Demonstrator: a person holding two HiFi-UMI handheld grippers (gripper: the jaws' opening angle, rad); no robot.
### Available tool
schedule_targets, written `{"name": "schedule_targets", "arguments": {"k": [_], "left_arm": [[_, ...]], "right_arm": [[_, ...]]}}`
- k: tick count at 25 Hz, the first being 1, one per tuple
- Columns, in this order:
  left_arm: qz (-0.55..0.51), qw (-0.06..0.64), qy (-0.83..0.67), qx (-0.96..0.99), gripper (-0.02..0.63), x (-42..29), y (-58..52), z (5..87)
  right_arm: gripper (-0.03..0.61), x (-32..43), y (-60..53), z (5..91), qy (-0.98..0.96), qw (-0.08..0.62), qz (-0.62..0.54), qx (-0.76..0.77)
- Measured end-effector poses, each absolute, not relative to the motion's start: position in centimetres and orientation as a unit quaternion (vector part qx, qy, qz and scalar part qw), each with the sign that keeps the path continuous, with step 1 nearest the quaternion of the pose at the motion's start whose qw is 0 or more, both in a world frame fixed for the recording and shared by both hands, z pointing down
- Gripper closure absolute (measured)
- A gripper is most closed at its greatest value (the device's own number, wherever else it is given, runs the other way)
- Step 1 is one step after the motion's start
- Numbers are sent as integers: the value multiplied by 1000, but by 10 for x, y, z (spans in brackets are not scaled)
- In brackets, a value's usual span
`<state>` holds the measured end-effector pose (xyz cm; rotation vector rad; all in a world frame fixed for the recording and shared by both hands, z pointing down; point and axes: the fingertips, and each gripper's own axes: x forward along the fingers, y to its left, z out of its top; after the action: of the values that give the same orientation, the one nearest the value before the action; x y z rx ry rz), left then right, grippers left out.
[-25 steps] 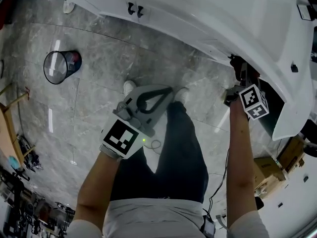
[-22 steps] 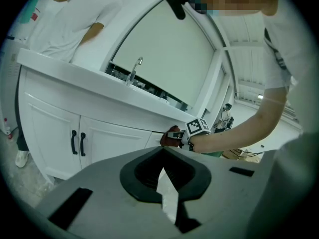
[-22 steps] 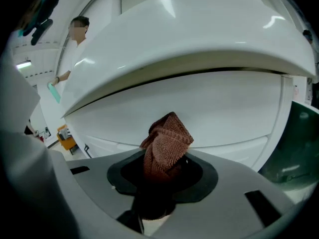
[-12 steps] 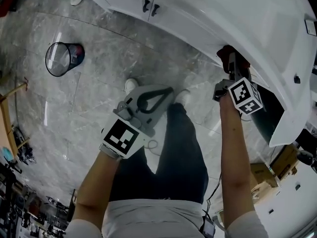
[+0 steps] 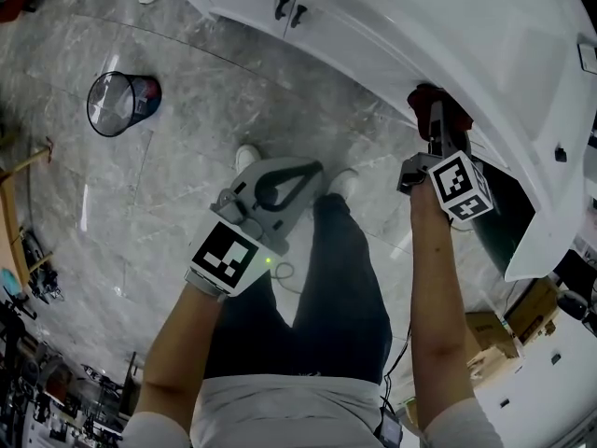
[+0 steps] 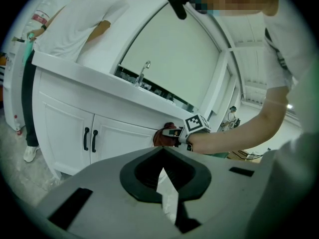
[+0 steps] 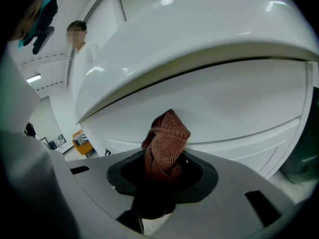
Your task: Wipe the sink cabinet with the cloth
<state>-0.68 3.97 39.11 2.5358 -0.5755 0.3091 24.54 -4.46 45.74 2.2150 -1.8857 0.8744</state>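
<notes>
The white sink cabinet (image 5: 373,35) runs across the top of the head view, with two black door handles (image 5: 290,9). My right gripper (image 5: 435,127) is shut on a red-brown knitted cloth (image 5: 424,96), which is pressed against the cabinet front just under the counter edge. In the right gripper view the cloth (image 7: 167,143) bulges out of the right gripper (image 7: 164,169) against the white panel (image 7: 234,108). My left gripper (image 5: 317,168) hangs shut and empty over the floor, apart from the cabinet. The left gripper view looks past the left gripper (image 6: 160,152) at the cloth (image 6: 163,133) and door handles (image 6: 89,139).
A wire waste bin (image 5: 121,103) stands on the grey marble floor (image 5: 187,157) at the left. A dark green container (image 5: 504,208) sits beside the cabinet's right end, with cardboard boxes (image 5: 494,334) beyond. Another person (image 6: 75,19) leans at the counter near the faucet (image 6: 142,73).
My right gripper has slid left along the cabinet front with the cloth, closer to the door handles. The left gripper has stayed where it was.
</notes>
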Motion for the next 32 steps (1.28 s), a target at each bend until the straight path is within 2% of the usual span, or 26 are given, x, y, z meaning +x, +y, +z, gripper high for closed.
{"name": "schedule_targets", "arguments": {"k": [10,23,32], "left_arm": [[114,258,-224,933,603,9,47,388],[103,271,-285,914,603,11,56,398],[101,279,-325,898,603,5,64,413]], "right_arm": [[437,258,3,475,-599,55,322,731],[437,280,-36,481,-612,62,304,728],[437,274,-47,523,-607,65,352,709]]}}
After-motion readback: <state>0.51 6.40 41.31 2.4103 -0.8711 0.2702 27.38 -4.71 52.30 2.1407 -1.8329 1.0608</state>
